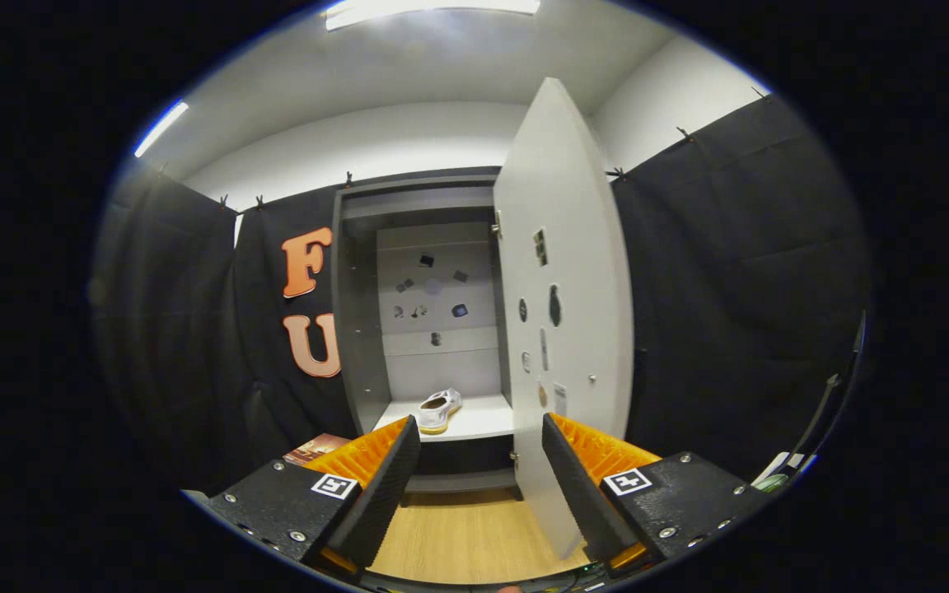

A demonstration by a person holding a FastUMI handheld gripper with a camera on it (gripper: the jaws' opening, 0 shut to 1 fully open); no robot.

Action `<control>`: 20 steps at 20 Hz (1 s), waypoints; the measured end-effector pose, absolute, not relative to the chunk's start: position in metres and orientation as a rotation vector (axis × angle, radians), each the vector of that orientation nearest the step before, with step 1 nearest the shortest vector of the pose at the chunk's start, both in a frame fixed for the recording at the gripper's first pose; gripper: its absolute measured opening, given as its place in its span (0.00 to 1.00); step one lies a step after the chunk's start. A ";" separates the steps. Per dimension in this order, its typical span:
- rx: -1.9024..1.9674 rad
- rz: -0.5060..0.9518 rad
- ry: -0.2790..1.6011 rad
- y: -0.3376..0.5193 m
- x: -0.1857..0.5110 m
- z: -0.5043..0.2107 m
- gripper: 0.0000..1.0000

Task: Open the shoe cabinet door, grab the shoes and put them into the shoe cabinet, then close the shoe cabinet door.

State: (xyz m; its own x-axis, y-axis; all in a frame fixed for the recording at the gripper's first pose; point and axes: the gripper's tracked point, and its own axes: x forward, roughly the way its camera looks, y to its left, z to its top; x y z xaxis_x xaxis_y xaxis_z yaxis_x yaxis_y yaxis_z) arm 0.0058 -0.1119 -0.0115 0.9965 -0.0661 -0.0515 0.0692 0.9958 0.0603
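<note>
White shoe rests inside open shoe cabinet

The shoe cabinet point(421, 313) stands against the booth wall with its door point(565, 329) swung wide; one white shoe point(439, 409) lies on the pale shelf point(483, 422), beyond the gripper point(481, 478), whose jaws are spread apart over the wooden floor point(466, 535) and hold nothing. Small stickers dot the back panel and door; any writing on them is too small to read.

black cloth wall point(738, 272), wooden floor point(466, 535), ceiling light point(433, 10)
</note>
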 end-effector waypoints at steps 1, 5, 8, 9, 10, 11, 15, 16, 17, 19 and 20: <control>0.061 -0.094 0.044 -0.129 0.001 -0.012 0.93; 0.049 -0.185 0.022 -0.199 -0.011 -0.014 0.93; 0.034 -0.196 0.026 -0.236 0.000 -0.018 0.93; 0.028 -0.188 0.025 -0.243 0.007 -0.020 0.93; 0.025 -0.169 0.024 -0.244 0.018 -0.023 0.93; 0.017 -0.157 0.026 -0.246 0.029 -0.026 0.93; 0.015 -0.105 0.043 -0.251 0.064 -0.035 0.94; 0.012 -0.088 0.049 -0.249 0.069 -0.038 0.93; 0.002 -0.088 0.054 -0.248 0.071 -0.040 0.93; 0.011 -0.073 0.053 -0.244 0.074 -0.038 0.93; 0.016 -0.069 0.055 -0.241 0.075 -0.038 0.92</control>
